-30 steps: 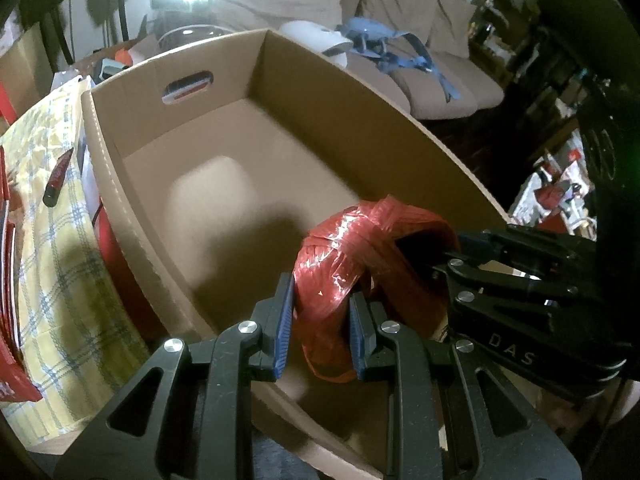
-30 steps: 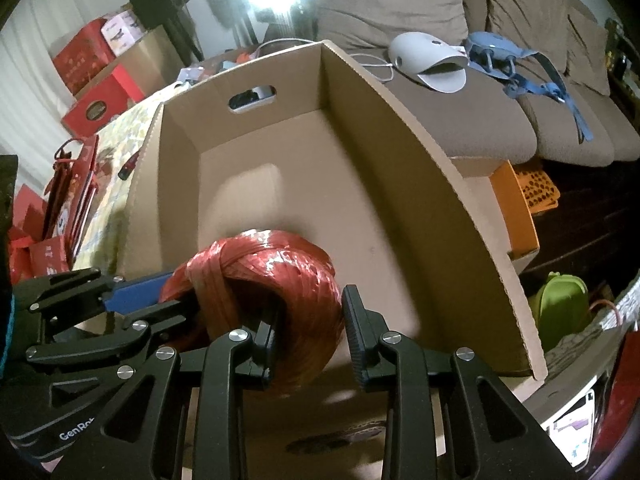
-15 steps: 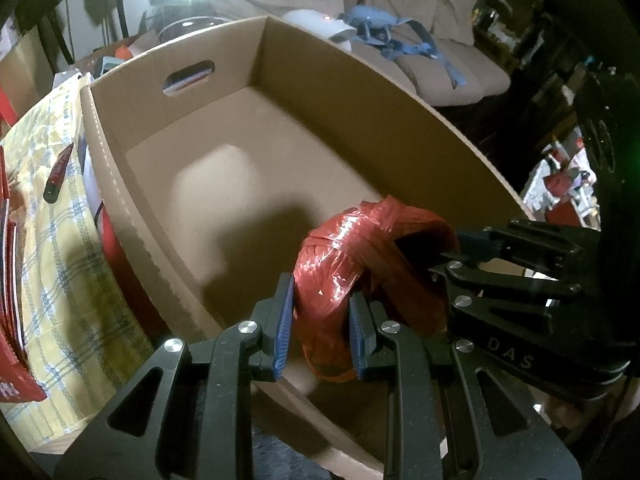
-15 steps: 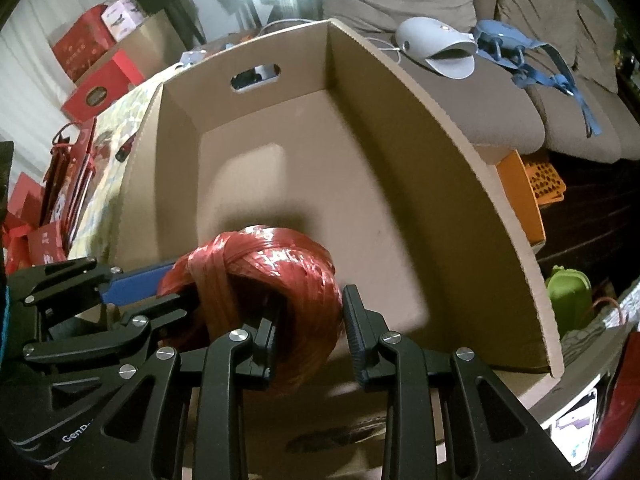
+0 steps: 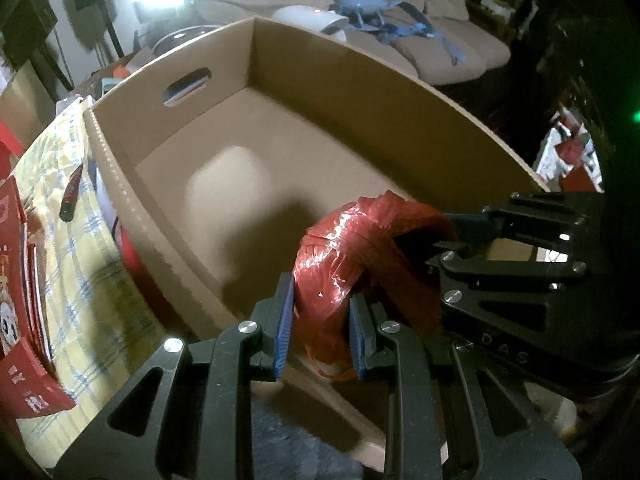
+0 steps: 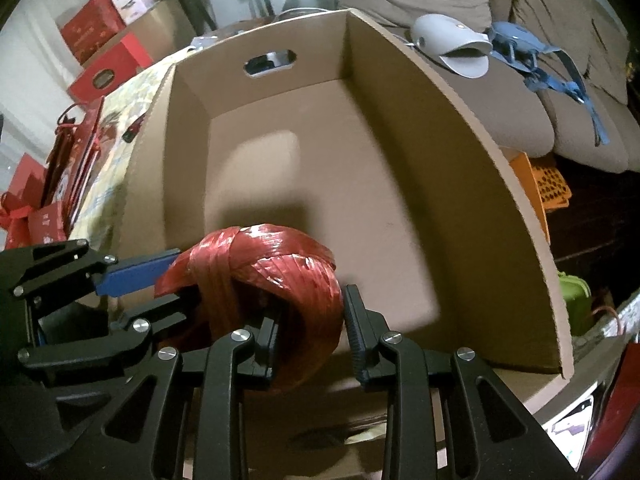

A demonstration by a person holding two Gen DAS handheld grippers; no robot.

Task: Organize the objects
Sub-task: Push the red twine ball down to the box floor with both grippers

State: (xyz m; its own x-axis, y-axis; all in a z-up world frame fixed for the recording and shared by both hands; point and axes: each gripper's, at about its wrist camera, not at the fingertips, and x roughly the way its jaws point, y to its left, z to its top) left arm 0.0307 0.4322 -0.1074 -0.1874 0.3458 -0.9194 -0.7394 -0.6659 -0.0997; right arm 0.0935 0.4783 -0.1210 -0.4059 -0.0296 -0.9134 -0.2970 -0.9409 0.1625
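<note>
Underside of red twine ball [image 6: 264, 280] hidden behind right tongs [image 6: 308, 332].

Both fisheye cameras ride just behind their own jaws, tilted steeply down and close over the near end of the cardboard box [image 5: 400, 92]. The left wrist view looks in from the left, the right wrist view from the right; both share the box [image 6: 472, 136] and the sofa [image 6: 560, 20] beyond.

A table with a yellow checked cloth [image 5: 80, 280]

The big brown box [image 5: 304, 92] sits on it. Beside the box lie red packets [image 5: 16, 280] and a dark pen-like thing [image 5: 71, 192].
</note>
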